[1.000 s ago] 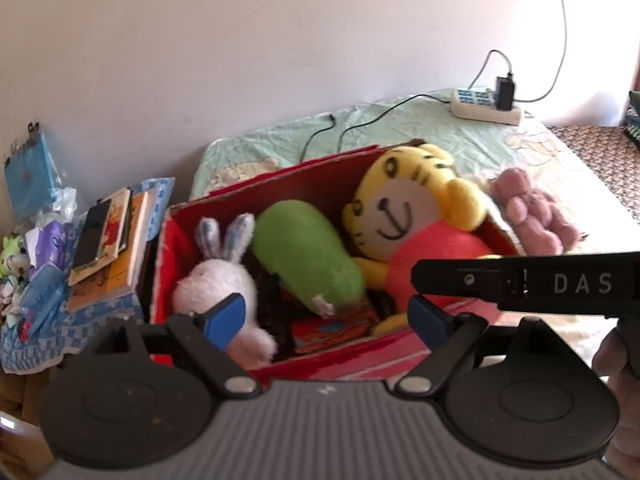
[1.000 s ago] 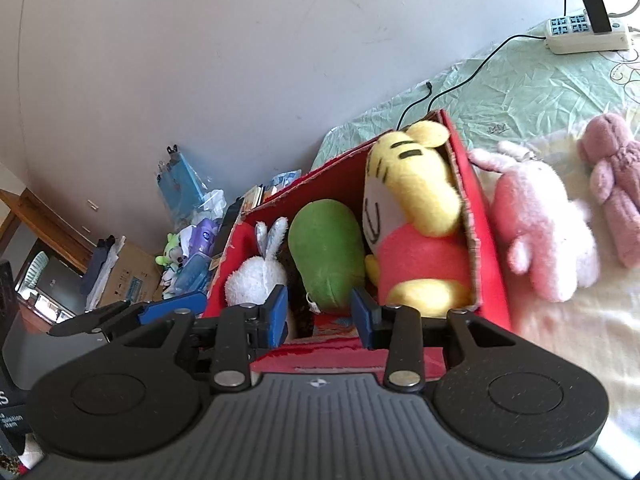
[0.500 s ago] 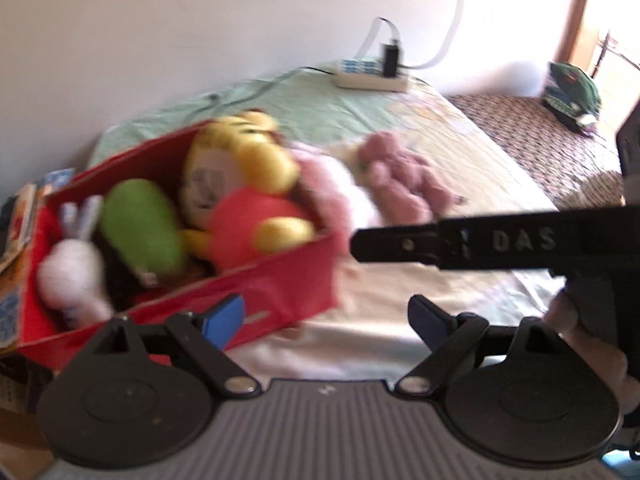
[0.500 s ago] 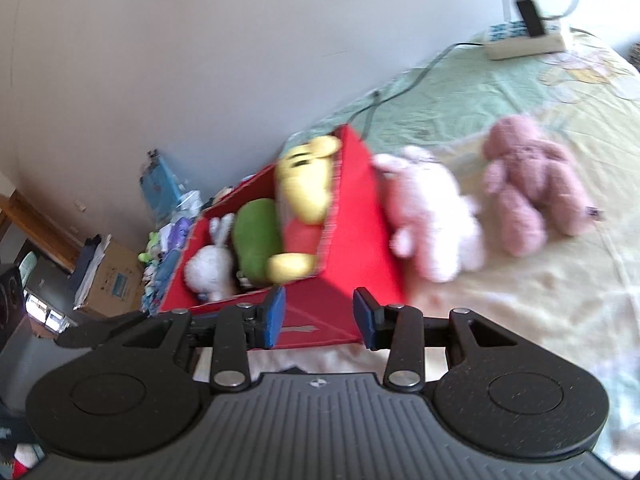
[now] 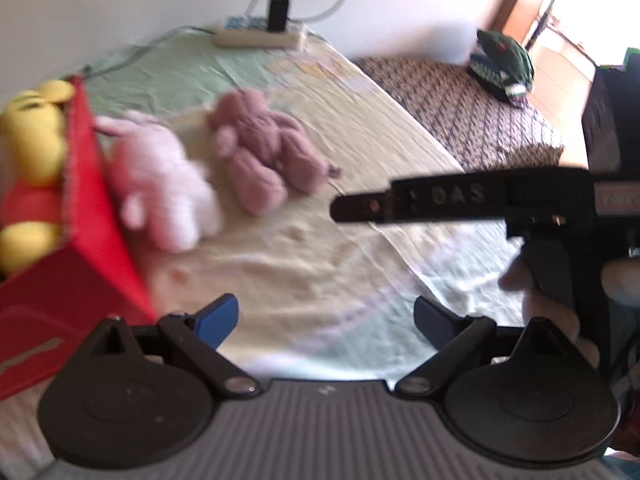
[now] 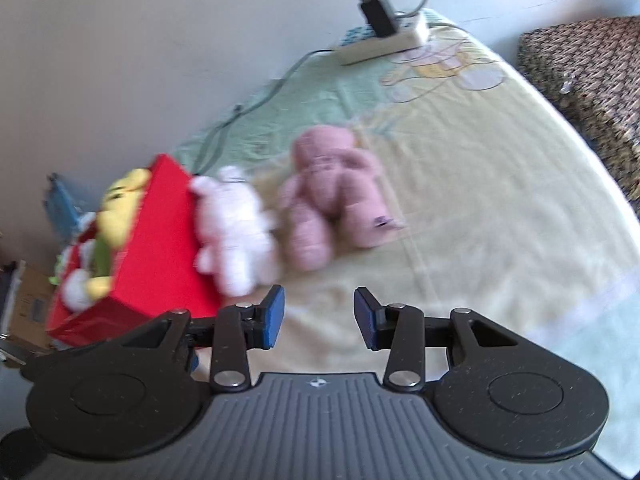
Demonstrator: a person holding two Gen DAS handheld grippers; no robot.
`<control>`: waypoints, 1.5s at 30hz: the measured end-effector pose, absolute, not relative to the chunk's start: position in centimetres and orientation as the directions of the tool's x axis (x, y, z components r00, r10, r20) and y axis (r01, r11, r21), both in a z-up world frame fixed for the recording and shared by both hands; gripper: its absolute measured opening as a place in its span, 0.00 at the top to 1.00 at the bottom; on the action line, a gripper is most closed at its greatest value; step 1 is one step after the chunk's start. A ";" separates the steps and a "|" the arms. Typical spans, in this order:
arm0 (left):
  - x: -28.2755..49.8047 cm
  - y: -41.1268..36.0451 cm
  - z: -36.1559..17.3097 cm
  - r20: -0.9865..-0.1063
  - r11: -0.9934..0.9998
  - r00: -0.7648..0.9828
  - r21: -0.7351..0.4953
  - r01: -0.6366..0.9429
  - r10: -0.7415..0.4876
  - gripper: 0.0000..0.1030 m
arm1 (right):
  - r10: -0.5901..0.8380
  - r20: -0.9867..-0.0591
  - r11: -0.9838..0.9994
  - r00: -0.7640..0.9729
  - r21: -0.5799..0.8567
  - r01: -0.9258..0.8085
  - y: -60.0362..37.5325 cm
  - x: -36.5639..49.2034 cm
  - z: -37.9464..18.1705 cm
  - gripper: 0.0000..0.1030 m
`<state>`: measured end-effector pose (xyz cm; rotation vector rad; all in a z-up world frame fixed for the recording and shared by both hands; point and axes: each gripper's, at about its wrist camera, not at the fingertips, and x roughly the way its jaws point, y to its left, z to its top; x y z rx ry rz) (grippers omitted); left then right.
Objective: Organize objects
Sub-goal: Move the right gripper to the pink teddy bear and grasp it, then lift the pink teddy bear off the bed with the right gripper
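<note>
Left wrist alone shows a dark green plush [image 5: 505,62]; both hand-held grippers gape, widening, empty.

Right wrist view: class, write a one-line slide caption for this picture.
Open right gripper above the bedsheet, facing a pale pink plush and a darker pink plush lying beside the red box.

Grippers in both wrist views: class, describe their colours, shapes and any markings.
Each gripper, left and right, has black linkage fingers with blue pads, round black discs and a ribbed grey body. The right gripper's black side bar reads "DAS" in the left wrist view.
</note>
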<state>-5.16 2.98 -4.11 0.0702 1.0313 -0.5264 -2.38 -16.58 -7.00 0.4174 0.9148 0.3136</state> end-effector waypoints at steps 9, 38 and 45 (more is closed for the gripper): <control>-2.3 0.4 -6.1 -0.871 0.916 0.396 -0.134 0.378 -0.290 0.08 | 0.365 -0.749 0.925 0.553 0.358 -0.125 -16.8 3.3 -8.5 0.59; 0.4 1.3 -7.8 -0.916 0.970 0.387 -0.009 0.245 -0.106 0.08 | 0.436 -0.756 0.890 0.488 0.444 -0.106 -16.6 4.1 -11.1 0.68; -0.1 1.2 -7.7 -0.914 0.960 0.382 -0.026 0.278 -0.136 0.08 | 0.453 -0.768 0.879 0.453 0.470 -0.082 -18.7 0.2 -11.1 0.68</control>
